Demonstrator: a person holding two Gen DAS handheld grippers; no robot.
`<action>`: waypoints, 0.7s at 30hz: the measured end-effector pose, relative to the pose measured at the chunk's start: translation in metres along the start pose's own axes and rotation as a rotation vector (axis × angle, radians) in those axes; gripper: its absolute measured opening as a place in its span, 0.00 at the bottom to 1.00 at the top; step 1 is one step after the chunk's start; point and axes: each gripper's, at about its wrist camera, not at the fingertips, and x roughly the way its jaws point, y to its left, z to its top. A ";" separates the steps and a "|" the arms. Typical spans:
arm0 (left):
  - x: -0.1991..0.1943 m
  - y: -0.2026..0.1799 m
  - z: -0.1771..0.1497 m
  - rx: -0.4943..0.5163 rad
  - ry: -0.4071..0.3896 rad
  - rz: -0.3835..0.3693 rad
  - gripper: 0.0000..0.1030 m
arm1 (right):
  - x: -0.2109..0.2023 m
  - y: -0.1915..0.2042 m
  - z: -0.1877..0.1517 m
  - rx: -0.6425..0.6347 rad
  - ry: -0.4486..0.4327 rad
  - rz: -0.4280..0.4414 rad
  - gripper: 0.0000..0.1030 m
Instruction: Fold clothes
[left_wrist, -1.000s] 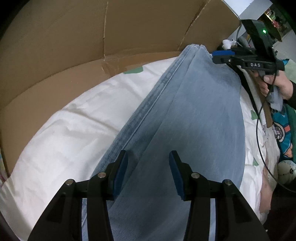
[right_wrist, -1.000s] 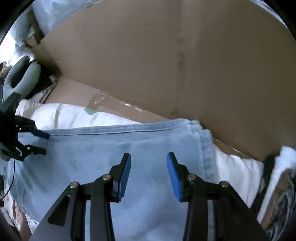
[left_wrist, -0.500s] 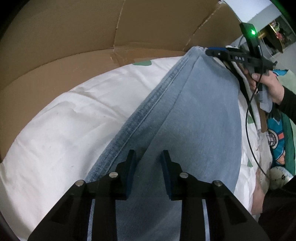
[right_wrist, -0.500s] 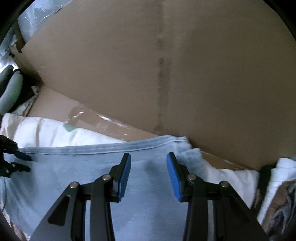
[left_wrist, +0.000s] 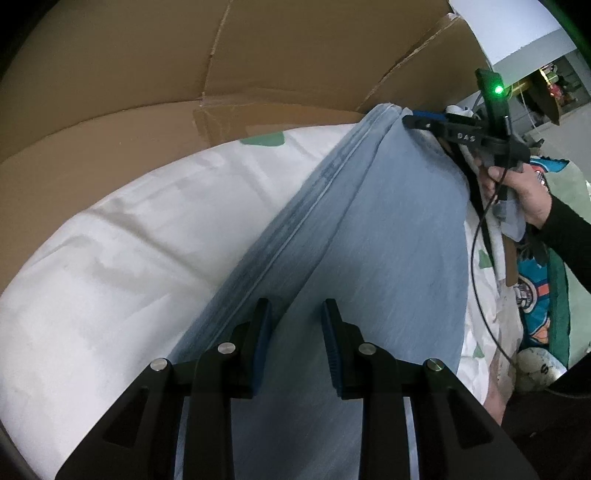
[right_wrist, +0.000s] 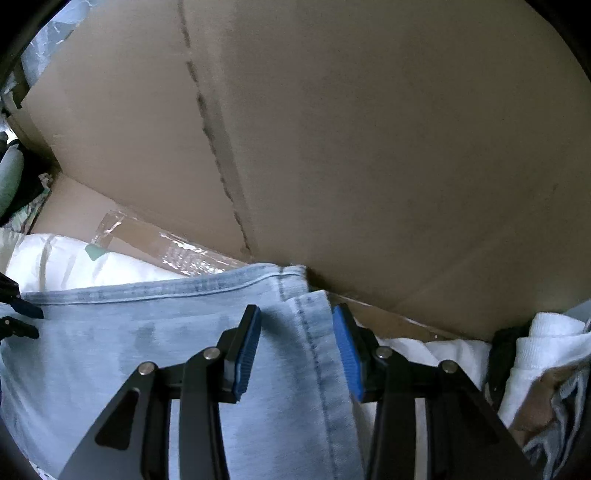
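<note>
The left wrist view shows the left gripper (left_wrist: 295, 332) with its blue pads narrowly parted over a fold of the light blue jeans (left_wrist: 388, 240); whether the pads actually pinch the denim cannot be told. The jeans lie lengthwise across a white sheet (left_wrist: 110, 277), their far end reaching a cardboard wall (left_wrist: 147, 74). At that end the right gripper (left_wrist: 421, 119), held in the person's right hand (left_wrist: 517, 188), sits at the hem. In the right wrist view the right gripper (right_wrist: 295, 343) has its jaws spread moderately, straddling the stitched hem of the jeans (right_wrist: 147, 350). The right pad lies just past the hem's edge, and neither pad visibly presses the cloth.
</note>
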 end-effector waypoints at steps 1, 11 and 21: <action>0.000 0.001 0.001 -0.001 -0.001 -0.005 0.27 | 0.002 -0.002 0.000 0.002 0.005 0.003 0.38; -0.002 -0.004 0.002 0.019 -0.003 0.011 0.26 | 0.002 -0.015 -0.014 -0.010 0.010 0.044 0.20; -0.029 -0.022 -0.001 0.087 -0.040 0.066 0.03 | -0.040 -0.011 -0.004 -0.023 -0.048 0.044 0.14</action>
